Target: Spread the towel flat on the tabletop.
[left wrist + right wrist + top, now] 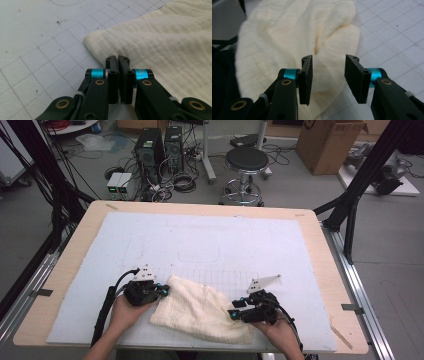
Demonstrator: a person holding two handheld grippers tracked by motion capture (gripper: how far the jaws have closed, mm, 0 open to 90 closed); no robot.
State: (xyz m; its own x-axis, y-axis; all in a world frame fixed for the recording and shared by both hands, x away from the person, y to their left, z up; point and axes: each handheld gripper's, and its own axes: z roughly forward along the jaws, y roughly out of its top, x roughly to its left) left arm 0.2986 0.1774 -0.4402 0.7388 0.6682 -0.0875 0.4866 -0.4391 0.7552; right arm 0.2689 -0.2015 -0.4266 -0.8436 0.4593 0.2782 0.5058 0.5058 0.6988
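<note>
Bench [320, 235], light wood, covered by a pale gridded mat [200, 240] that reaches almost to all 4 edges.

Cream towel [200, 309], waffle-textured, lies rumpled on the mat near the bench's front edge, about midway between the left and right edges. It stretches from upper left to lower right, with its lower right end closest to the front edge.

Left gripper [162, 290] sits at the towel's upper left corner, held in the person's left hand [126, 312], which comes in over the front edge. In the left gripper view [118, 60] the 2 black jaws are pressed together with only a hairline between them. The tips sit at the towel's [160, 42] rounded edge; whether any cloth is caught between them cannot be told.

Right gripper [236, 309] sits at the towel's right side, near the front edge, held in the right hand [280, 332]. In the right gripper view [328, 65] the 2 jaws stand wide apart, released, with towel [287, 37] showing in the gap beneath them. Nothing is held between the pads. Whether the tips touch the cloth cannot be told.
</note>
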